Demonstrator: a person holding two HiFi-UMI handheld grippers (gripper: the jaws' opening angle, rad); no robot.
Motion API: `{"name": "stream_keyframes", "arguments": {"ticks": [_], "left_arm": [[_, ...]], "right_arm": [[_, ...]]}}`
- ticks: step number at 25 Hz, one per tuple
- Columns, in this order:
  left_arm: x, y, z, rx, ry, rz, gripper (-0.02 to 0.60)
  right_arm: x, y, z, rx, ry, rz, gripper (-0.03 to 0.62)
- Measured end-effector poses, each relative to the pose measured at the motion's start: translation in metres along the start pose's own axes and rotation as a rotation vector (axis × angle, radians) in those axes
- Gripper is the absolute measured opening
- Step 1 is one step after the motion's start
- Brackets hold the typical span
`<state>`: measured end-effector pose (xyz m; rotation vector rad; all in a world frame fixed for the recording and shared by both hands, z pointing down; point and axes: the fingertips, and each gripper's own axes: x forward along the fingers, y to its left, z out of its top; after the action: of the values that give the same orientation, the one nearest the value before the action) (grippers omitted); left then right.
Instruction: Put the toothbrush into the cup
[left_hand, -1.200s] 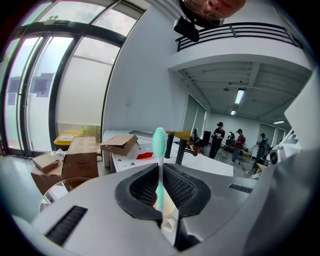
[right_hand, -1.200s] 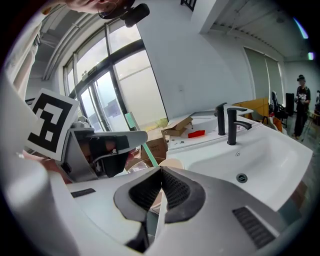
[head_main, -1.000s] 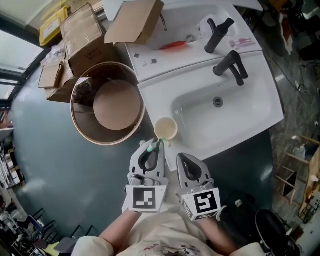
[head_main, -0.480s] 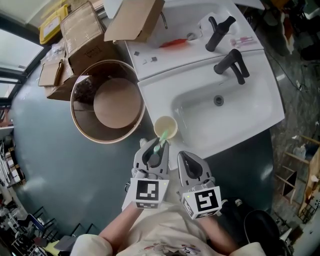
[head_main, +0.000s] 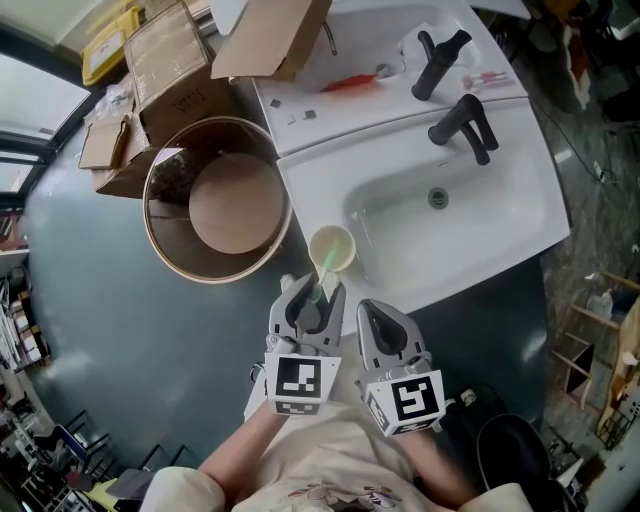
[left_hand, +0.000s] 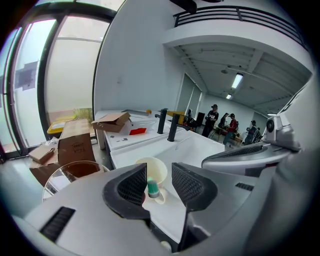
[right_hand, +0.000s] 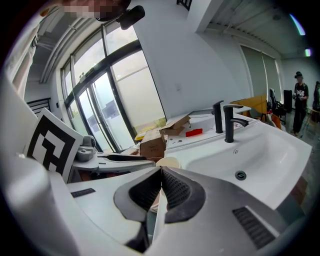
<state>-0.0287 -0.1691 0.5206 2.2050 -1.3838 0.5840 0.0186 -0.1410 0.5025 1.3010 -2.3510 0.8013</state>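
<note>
A cream cup (head_main: 332, 247) stands on the white sink's (head_main: 500, 215) near corner. The green toothbrush (head_main: 322, 272) leans with its far end inside the cup. Its near end sticks out over the rim, between the jaws of my left gripper (head_main: 316, 296). Those jaws are opening, and the pads stand apart from the brush. In the left gripper view the toothbrush's green end (left_hand: 152, 188) shows between the pads, in front of the cup (left_hand: 159, 170). My right gripper (head_main: 374, 320) hovers just right of the left one, shut and empty. In the right gripper view the right gripper (right_hand: 161, 176) points past the cup (right_hand: 169, 162).
A round wooden bin (head_main: 215, 205) with a clear rim sits left of the cup. Cardboard boxes (head_main: 175, 75) lie behind it. Two black faucets (head_main: 462, 130) and a red item (head_main: 348, 85) stand on the sink's far side. People stand far off (left_hand: 212, 120).
The left gripper moved down and closer to the cup, and its jaws opened. The toothbrush, gripped before, now leans into the cup, free of the pads. The right gripper stayed put.
</note>
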Motion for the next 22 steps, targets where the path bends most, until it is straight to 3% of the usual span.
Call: {"name": "stream_keyframes", "arguments": {"ticks": [17,22], "left_arm": [[-0.039,-0.009,0.006,-0.014,-0.04,0.03,0.156],[-0.054,-0.016,0.01,-0.01,-0.056,0.008,0.143]], "right_arm": [[-0.028,0.01,0.009,-0.002,-0.05,-0.018,0.017],[-0.037,0.012,0.018,-0.022,-0.078,-0.026,0.017]]}}
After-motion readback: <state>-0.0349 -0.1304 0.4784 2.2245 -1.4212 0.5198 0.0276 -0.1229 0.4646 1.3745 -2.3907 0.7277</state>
